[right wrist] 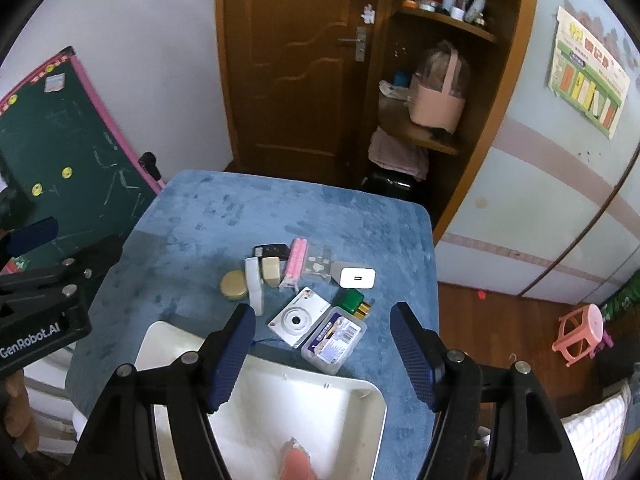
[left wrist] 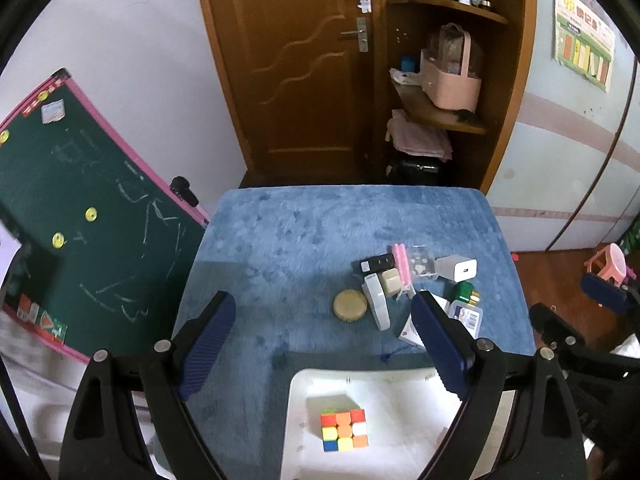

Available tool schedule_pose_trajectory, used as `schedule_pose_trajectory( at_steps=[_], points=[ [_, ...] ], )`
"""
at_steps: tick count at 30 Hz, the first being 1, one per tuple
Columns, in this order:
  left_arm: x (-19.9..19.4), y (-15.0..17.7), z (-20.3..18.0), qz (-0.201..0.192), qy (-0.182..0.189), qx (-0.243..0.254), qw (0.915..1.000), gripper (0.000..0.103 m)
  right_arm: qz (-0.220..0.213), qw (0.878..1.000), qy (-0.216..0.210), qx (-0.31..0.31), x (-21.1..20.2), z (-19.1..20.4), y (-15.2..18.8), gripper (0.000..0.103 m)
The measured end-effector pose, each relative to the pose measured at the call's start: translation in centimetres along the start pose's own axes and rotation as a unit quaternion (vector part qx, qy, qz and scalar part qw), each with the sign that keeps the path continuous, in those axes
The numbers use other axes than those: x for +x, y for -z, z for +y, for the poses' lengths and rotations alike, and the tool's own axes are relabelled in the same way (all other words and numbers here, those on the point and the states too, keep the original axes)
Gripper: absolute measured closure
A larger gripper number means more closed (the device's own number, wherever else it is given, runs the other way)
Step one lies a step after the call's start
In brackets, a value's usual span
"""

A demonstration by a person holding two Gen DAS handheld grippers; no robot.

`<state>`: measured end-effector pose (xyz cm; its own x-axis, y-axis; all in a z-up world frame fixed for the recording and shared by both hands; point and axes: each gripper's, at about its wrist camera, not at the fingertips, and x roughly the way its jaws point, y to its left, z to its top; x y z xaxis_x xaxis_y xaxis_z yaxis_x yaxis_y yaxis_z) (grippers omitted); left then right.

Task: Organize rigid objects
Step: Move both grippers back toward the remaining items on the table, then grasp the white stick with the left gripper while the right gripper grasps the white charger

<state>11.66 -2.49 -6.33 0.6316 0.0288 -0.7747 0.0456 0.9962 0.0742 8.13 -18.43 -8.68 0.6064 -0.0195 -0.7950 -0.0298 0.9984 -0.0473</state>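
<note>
A white tray (left wrist: 312,380) sits at the near edge of a blue-covered table (left wrist: 304,232) and holds a Rubik's cube (left wrist: 343,429). Small objects lie in a cluster beyond it: a round tan tin (right wrist: 233,285), a white camera (right wrist: 299,317), a clear plastic box (right wrist: 334,334), a white charger (right wrist: 357,277), a green battery case (right wrist: 353,301), pink sticks (right wrist: 295,261). My left gripper (left wrist: 322,338) is open and empty above the tray. My right gripper (right wrist: 324,350) is open and empty above the tray's far rim (right wrist: 320,382), near the camera and box.
A chalkboard (left wrist: 80,216) leans at the table's left. A brown door (left wrist: 296,64) and shelves with a pink basket (left wrist: 452,80) stand behind. A pink stool (right wrist: 580,332) is on the floor at right. The left gripper's body (right wrist: 40,304) shows in the right wrist view.
</note>
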Motion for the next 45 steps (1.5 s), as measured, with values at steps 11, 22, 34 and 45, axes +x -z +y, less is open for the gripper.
schedule_pose_trajectory(
  at_steps=[11,22,34,45],
  points=[
    [6.1,-4.3,-1.0,0.035,0.014,0.029,0.9989,0.012,0.031,0.996,0.033,0.075,4.8,-4.6,-3.1,0.032],
    [16.5,-2.2,-2.1,0.189,0.074,0.002,0.9792,0.012,0.095,0.983,0.008,0.155,12.5,-8.8,-4.4,0.032],
    [22.3,0.3,-3.2,0.242,0.084,-0.021,0.9664,0.013,0.193,0.958,-0.053,0.204,22.6,-9.9,-4.0,0.032],
    [25.4,1.5,-3.7,0.265,0.080,-0.046,0.9597,0.034,0.260,0.957,-0.087,0.097,28.6,-7.4,-4.6,0.032]
  ],
)
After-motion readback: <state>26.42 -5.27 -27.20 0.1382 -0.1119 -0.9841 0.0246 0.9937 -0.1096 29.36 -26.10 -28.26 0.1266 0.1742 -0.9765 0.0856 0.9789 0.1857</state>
